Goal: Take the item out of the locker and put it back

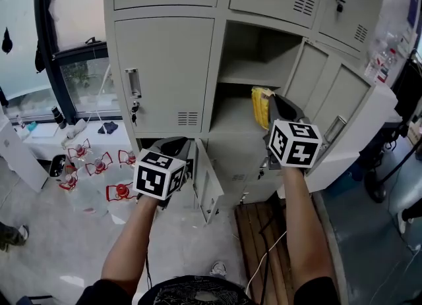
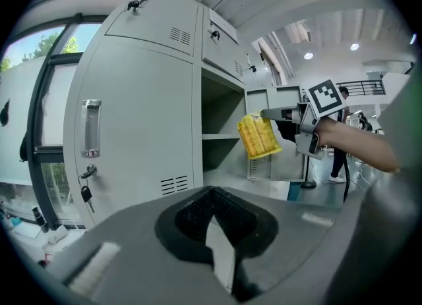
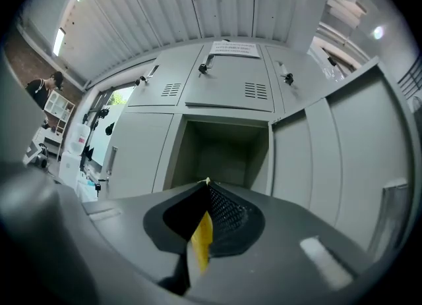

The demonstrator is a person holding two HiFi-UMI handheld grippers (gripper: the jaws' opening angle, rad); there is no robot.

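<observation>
Right gripper: clamped on the edge of the yellow packet.
Location: you hold it at the open locker mouth (off the shelf), likely lined up for entry.
Left gripper: closed, empty, parked low.

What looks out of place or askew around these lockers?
Nothing looks spilled or damaged. The yellow packet hangs tilted from the right gripper, pinched by one edge, in front of the open locker. Below it, a lower locker door stands ajar. The left gripper is shut and empty.
</observation>
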